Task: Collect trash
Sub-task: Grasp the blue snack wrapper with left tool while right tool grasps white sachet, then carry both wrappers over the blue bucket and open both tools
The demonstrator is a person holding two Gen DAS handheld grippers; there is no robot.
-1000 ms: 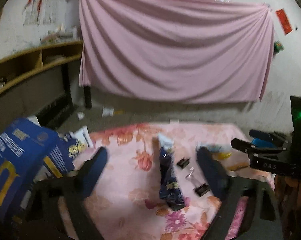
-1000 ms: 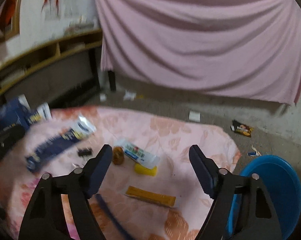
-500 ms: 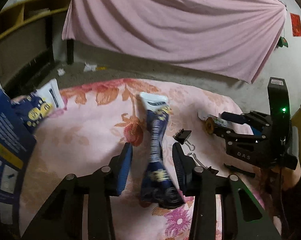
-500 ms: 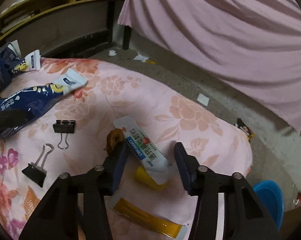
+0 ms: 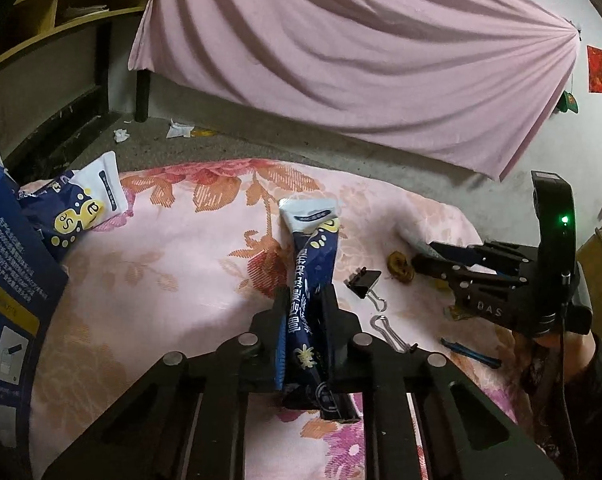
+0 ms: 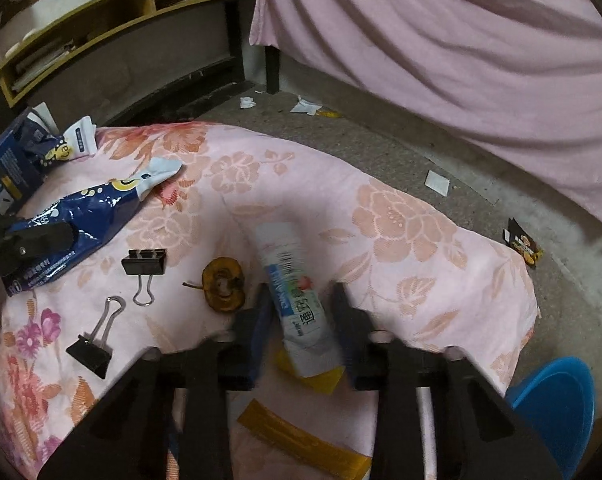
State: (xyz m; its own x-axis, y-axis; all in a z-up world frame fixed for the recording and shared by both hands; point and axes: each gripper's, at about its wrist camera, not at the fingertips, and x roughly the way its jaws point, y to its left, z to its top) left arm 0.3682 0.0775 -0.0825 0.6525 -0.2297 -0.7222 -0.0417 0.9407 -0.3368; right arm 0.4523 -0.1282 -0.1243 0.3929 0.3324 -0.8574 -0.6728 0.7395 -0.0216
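2 hand-held grippers close on litter atop a floral pink cloth (image 6: 401,216). The left gripper (image 5: 305,312) is closing, its pads already pressing a dark blue snack wrapper (image 5: 315,264) that runs toward 12 o'clock. The right gripper (image 6: 301,312) is closing around a white tube (image 6: 293,280), contact uncertain through blur. Nothing looks binned yet: a dried fruit slice (image 6: 223,285) at 9 o'clock of the tube, a yellow sachet (image 6: 301,436) at 6 o'clock, and 2 binder clips (image 6: 143,266) remain. A blue bin (image 6: 557,404) waits at 4 o'clock.
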